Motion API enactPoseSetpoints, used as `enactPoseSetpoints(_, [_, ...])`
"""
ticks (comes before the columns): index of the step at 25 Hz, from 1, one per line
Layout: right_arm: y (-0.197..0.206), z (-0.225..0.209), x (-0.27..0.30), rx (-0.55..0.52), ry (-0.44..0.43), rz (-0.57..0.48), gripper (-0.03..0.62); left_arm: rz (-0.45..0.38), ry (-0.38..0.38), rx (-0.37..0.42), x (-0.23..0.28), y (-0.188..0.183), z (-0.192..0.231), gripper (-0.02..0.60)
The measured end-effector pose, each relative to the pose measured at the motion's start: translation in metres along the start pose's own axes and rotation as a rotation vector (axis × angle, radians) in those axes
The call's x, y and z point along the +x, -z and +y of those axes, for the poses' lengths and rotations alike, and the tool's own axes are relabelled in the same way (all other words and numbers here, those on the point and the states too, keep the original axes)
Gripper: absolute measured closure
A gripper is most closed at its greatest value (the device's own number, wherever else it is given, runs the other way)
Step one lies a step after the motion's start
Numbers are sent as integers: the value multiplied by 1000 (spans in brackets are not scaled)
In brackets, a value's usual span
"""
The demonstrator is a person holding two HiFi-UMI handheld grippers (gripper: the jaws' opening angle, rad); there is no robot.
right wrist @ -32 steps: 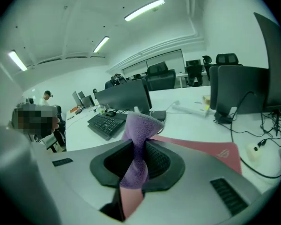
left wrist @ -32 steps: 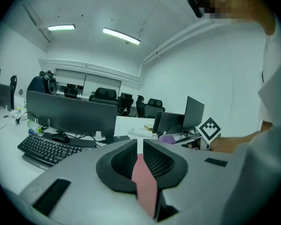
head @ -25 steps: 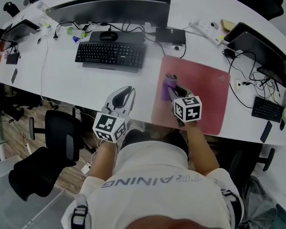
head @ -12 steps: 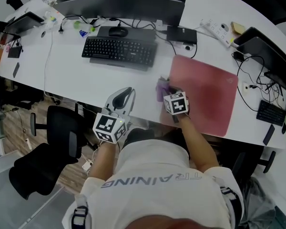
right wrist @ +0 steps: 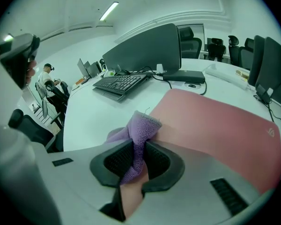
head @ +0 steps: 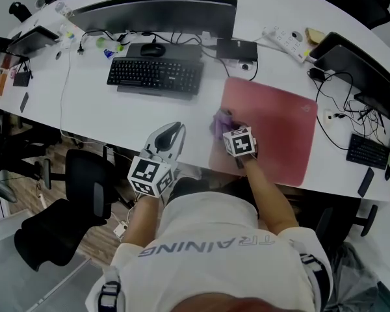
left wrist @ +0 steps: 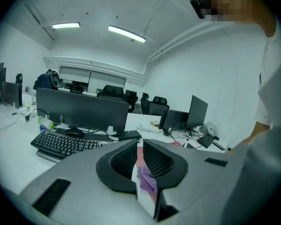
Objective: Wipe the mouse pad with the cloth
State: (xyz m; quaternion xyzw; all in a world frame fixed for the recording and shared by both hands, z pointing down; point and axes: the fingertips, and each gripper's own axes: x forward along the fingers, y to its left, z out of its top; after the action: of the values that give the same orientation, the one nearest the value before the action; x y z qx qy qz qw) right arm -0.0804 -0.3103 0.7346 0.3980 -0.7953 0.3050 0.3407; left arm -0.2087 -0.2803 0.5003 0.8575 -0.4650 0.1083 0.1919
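Pinching the soft, floppy cloth (right wrist: 139, 125) by its bunched middle, my right tongs (right wrist: 140, 150) press it on the left edge of the mouse pad (right wrist: 215, 121), on the counter (head: 117, 112). My left tongs (left wrist: 139, 156) hang closed, holding nothing.

The scene is being lit brightly and evenly by ceiling strip lights (left wrist: 126, 33); only soft shadows are being cast on the counter (head: 117, 116). Edges are being bent by fisheye distortion, and corners are being darkened in both gripper views.
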Motion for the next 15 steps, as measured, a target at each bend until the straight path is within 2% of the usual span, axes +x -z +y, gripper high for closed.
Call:
enactPoseSetpoints(8, [22, -39, -29, 20, 30, 12, 511, -5, 27, 24, 17, -11, -44, 548])
enactPoseSetpoints(15, [53, -95, -68, 61, 98, 20, 511, 1, 76, 36, 40, -13, -87, 548])
